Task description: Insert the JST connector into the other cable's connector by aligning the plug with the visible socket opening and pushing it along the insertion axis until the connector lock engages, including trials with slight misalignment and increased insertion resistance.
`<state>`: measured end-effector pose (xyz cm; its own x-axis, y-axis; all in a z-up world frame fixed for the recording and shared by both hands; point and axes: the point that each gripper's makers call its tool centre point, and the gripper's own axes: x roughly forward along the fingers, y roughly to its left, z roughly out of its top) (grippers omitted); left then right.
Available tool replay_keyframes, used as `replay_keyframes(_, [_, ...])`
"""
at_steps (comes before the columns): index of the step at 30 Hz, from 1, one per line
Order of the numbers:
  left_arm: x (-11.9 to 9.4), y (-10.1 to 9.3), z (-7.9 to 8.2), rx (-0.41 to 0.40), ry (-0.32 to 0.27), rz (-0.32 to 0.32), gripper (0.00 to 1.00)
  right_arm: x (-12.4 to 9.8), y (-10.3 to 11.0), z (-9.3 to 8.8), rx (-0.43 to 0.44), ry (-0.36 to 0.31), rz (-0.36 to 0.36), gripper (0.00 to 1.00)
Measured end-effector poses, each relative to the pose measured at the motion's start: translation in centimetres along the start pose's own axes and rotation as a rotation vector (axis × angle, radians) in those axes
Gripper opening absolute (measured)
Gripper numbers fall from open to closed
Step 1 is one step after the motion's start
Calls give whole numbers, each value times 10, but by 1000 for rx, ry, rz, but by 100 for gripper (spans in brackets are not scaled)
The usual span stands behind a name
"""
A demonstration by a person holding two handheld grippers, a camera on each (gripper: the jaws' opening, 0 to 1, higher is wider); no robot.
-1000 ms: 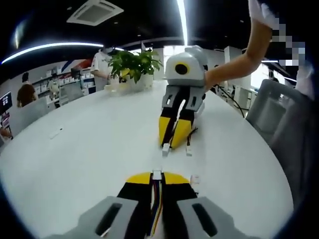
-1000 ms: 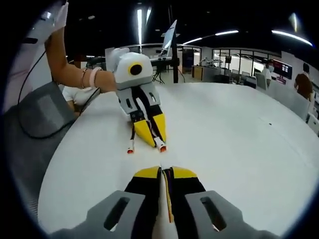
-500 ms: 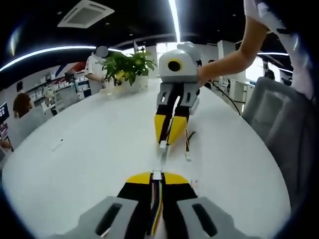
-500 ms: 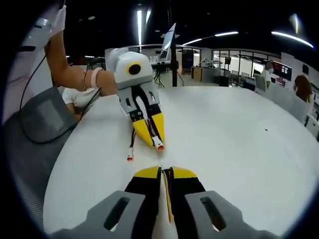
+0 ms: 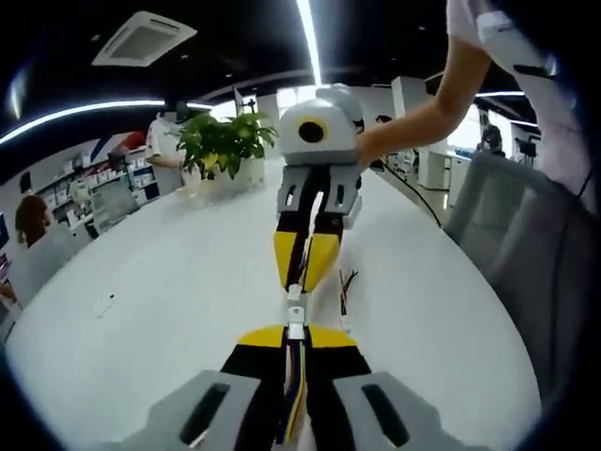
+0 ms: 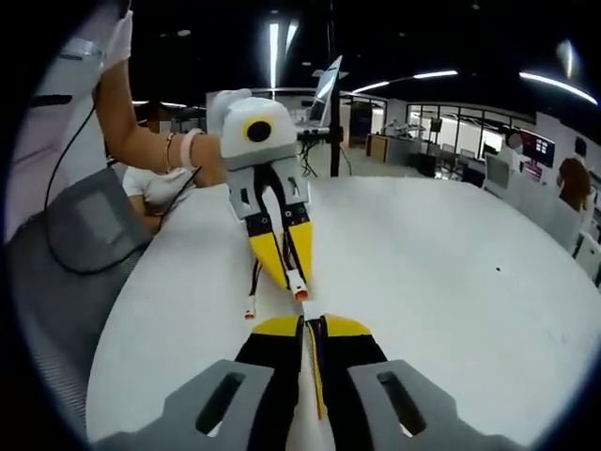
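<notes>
In the left gripper view my left gripper (image 5: 296, 336) is shut on a cable of coloured wires, whose white connector (image 5: 296, 329) sticks out past the yellow tips. My right gripper (image 5: 300, 282) faces it from above, shut on the other cable, and its white connector (image 5: 294, 308) almost touches mine, roughly in line. In the right gripper view my right gripper (image 6: 313, 325) is shut on its wires. There the left gripper (image 6: 293, 280) points its orange-tipped connector (image 6: 300, 293) at the right gripper's tips. Whether the two connectors touch, I cannot tell.
Both grippers hover over a white round table (image 5: 160, 282). A loose cable end (image 5: 345, 319) lies beside them, the loose end (image 6: 251, 313) to the left in the right gripper view. A potted plant (image 5: 223, 141) stands at the far edge. Grey chairs (image 5: 512, 235) (image 6: 70, 235) flank the table.
The two grippers have closed in on each other. The wide gap between the two connectors has shrunk until they nearly meet. Both stay shut on their cables.
</notes>
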<state>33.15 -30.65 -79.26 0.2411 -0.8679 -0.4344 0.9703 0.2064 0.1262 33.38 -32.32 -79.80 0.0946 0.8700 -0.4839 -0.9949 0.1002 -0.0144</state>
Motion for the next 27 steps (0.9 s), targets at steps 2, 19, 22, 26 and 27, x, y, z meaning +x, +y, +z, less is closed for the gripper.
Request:
replay_keyframes(2, [1,-1,0,8,8,-6,0,0,1,0,0,0,4,4])
replay_keyframes(19, [5,-5,0,14,9,-21,0,2,6,1,-10,15,10,4])
replay_keyframes(22, [4,-5,1,9,4,-20,0,2,7,0,-11,21,15,4])
replay_keyframes(26, [4,-5,0,3,0,-24,0,3,9,-1,-11,24,20,4])
replay_keyframes(27, [4,-5,0,0,3,-27,0,4,9,-1,-14,26,21,4])
